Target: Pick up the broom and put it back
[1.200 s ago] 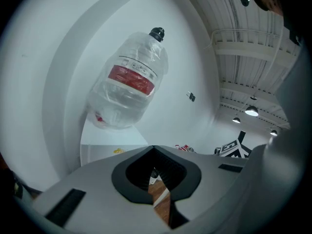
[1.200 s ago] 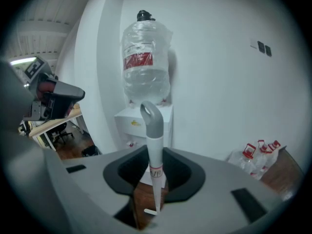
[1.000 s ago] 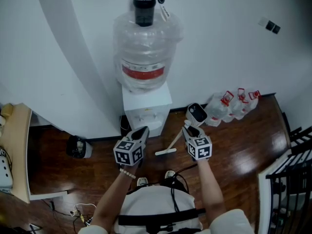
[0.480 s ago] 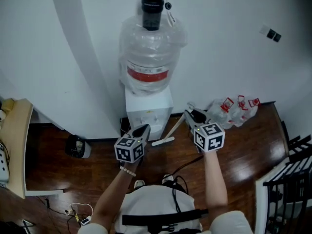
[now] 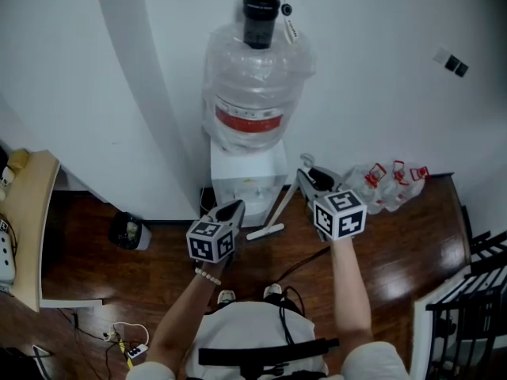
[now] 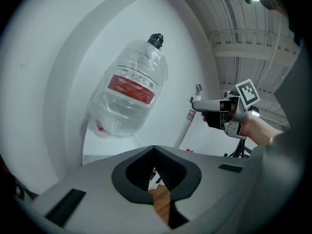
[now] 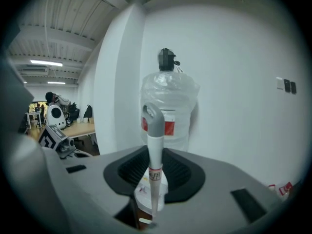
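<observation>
Head view, centre of frame: the right tongs (image 5: pixel 311 180) are clamped on the upper handle of the broom (image 5: pixel 279 210). The broom slants down and left, its head beside the base of the water dispenser (image 5: pixel 247 172), over the wood floor (image 5: pixel 158 244). Left of it, the left tongs (image 5: pixel 230 210) are closed together, holding nothing.

Person in white top (image 5: pixel 252 329) with forearms bare, black strap (image 5: pixel 261 353) across waist, black cable (image 5: pixel 295 270) trailing forward, pale bead bracelet (image 5: pixel 207 279) on left wrist, light shoes (image 5: pixel 230 297); grey left gripper (image 5: pixel 231 210) and grey right gripper (image 5: pixel 306 177) each topped by white cube with black square markers (image 5: pixel 340 214).
</observation>
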Demonstrator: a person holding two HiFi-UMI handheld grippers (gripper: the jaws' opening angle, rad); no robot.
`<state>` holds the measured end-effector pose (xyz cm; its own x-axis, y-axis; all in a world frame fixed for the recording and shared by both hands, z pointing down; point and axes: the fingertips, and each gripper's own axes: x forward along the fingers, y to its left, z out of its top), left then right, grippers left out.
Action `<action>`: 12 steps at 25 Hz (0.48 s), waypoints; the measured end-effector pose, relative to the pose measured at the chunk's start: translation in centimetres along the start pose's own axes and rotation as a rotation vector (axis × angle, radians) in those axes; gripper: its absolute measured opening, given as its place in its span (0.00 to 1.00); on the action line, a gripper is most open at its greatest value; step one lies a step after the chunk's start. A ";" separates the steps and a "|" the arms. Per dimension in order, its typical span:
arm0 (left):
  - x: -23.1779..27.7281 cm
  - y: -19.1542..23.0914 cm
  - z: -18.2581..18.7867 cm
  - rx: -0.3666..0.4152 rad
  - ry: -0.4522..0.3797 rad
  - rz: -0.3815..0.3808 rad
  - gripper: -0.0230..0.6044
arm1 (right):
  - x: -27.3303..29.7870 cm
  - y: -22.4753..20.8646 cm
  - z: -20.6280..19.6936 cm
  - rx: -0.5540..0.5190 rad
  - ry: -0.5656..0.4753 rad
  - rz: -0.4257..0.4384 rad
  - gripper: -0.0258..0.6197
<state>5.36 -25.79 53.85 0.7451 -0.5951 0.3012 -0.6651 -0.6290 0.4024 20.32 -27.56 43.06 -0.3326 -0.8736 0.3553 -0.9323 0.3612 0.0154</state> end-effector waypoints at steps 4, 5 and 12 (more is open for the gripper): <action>-0.1 0.5 0.1 -0.002 -0.002 0.010 0.03 | 0.4 0.2 -0.2 0.002 0.005 0.015 0.20; -0.2 0.6 0.0 -0.002 -0.001 0.013 0.03 | 0.4 0.2 -0.3 0.003 0.006 0.018 0.20; -0.1 0.7 -0.1 -0.008 -0.002 0.014 0.03 | 1.2 0.8 -3.8 0.017 0.059 0.038 0.20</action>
<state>4.78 -26.14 54.18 0.7354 -0.6048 0.3057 -0.6753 -0.6166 0.4047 19.68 -27.06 47.03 -0.3594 -0.8383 0.4100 -0.9216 0.3878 -0.0149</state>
